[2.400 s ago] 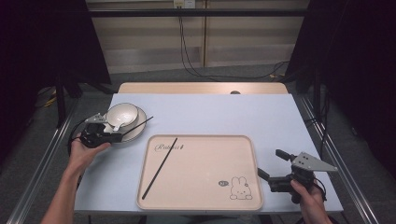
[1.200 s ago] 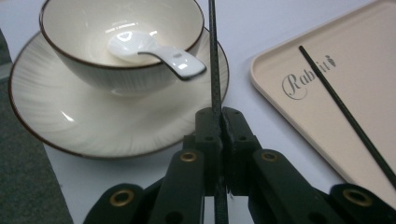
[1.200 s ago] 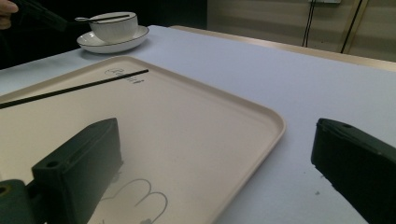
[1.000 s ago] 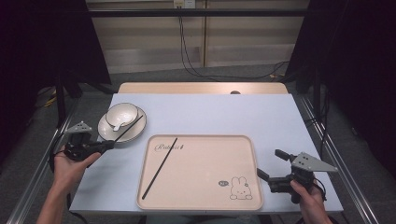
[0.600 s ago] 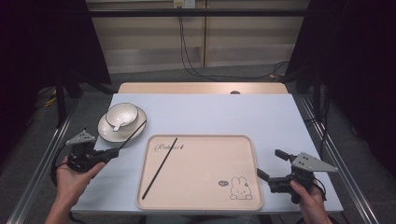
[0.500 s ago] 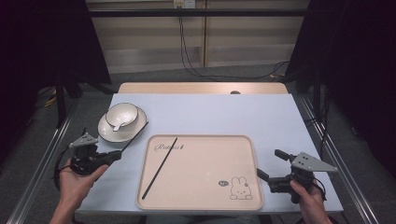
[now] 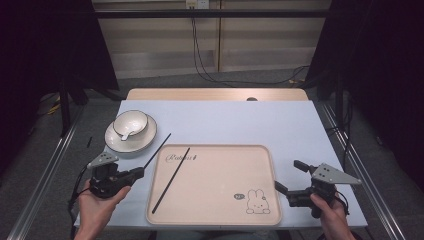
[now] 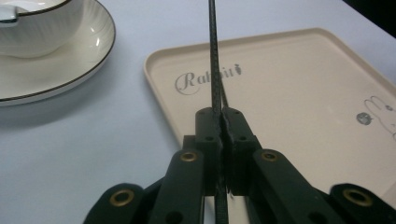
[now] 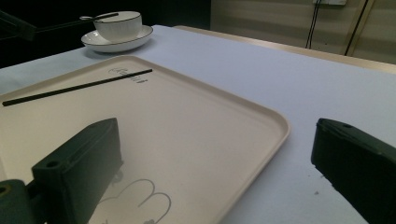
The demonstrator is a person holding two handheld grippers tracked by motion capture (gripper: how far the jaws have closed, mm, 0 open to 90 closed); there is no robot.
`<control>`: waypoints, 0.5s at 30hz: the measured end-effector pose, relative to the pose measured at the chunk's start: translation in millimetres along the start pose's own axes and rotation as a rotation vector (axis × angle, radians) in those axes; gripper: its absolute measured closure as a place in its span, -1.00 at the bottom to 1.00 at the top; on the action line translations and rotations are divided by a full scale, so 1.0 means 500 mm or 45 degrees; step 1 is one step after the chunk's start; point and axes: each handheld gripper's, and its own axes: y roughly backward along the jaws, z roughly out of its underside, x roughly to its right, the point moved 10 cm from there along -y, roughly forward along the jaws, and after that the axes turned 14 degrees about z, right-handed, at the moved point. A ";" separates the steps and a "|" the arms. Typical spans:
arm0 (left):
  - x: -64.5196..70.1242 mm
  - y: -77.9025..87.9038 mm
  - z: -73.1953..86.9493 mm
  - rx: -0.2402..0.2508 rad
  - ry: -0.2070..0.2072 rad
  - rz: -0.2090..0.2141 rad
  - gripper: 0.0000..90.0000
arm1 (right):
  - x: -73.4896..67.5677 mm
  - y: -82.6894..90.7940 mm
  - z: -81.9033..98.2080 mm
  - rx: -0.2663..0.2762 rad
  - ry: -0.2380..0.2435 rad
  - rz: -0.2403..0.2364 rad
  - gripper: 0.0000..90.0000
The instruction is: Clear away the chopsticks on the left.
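Now: left gripper [image 7: 134, 173] fingers pinch a thin black chopstick [image 7: 158, 148], dark and ridged, slanting just left of the tray [image 7: 215, 210] toward the plate [image 7: 116, 145]. Tray holds a second chopstick [image 7: 171, 180]. Plate carries a bowl [image 7: 131, 122] with a spoon inside. Right gripper [image 7: 290, 180], just right of the tray: fingers wide, empty. Left gripper view shows the ridged texture; high view doesn't.

Black jaws – brass rivets – grey plates
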 end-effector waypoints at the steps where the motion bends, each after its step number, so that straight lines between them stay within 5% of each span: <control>1: 0.005 -0.001 0.001 -0.017 -0.010 -0.001 0.92 | 0.000 0.000 0.000 0.000 -0.007 0.001 -0.97; 8: 0.031 -0.019 -0.012 0.002 0.022 -0.039 0.92 | 0.000 0.000 -0.001 0.002 0.000 0.000 -0.97; 15: 0.071 -0.077 -0.001 -0.039 0.028 -0.032 0.92 | -0.001 -0.001 0.000 -0.001 0.003 -0.002 -0.97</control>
